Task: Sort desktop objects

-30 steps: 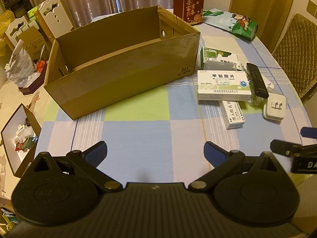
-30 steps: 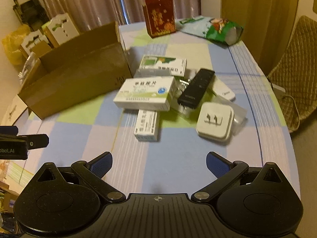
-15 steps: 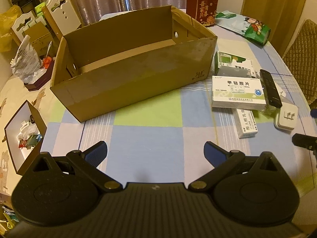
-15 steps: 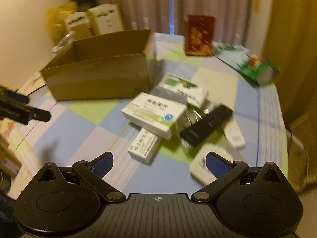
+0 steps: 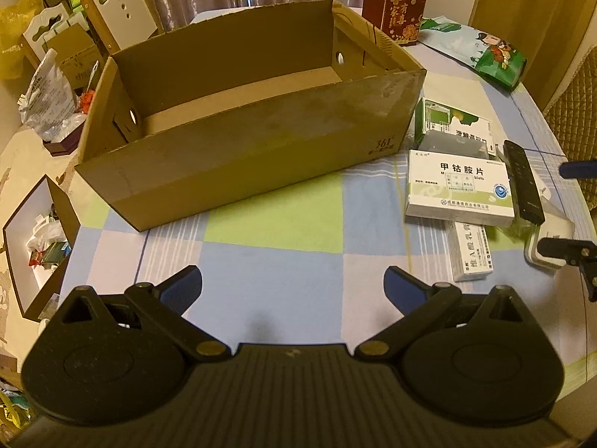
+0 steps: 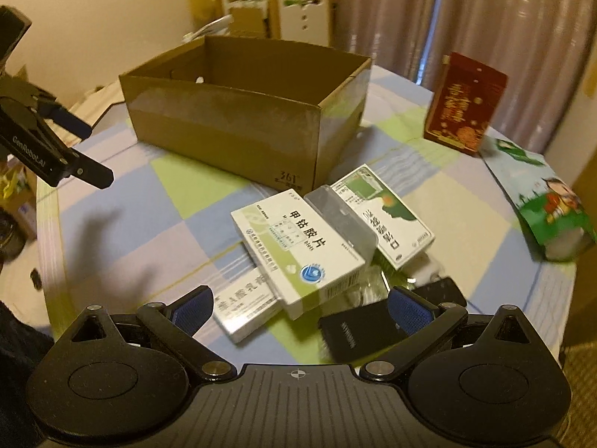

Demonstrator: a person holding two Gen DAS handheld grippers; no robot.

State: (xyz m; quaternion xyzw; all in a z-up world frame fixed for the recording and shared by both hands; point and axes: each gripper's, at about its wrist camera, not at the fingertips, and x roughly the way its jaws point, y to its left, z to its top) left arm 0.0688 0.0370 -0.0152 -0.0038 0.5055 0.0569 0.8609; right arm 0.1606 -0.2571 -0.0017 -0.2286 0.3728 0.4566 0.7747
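Nothing sorted yet: cardboard box (image 5: 242,142) seen empty, matte brown, at table's far-left edge. Glossy rectangular medicine boxes (image 6: 298,250), slim black remote (image 5: 522,181), white plastic block piled toward right edge. Left gripper (image 5: 291,280) spread wide, nothing held; right gripper (image 6: 298,304) spread wide over pile.

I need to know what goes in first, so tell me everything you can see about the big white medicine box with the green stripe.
The white medicine box is a flat cardboard carton, closed, with black Chinese lettering, a pale green band and a round blue logo. It lies face up on the checked tablecloth near the cardboard box's corner, propped on a narrower white carton, with a clear plastic piece lying on its far edge. Neither gripper touches it.
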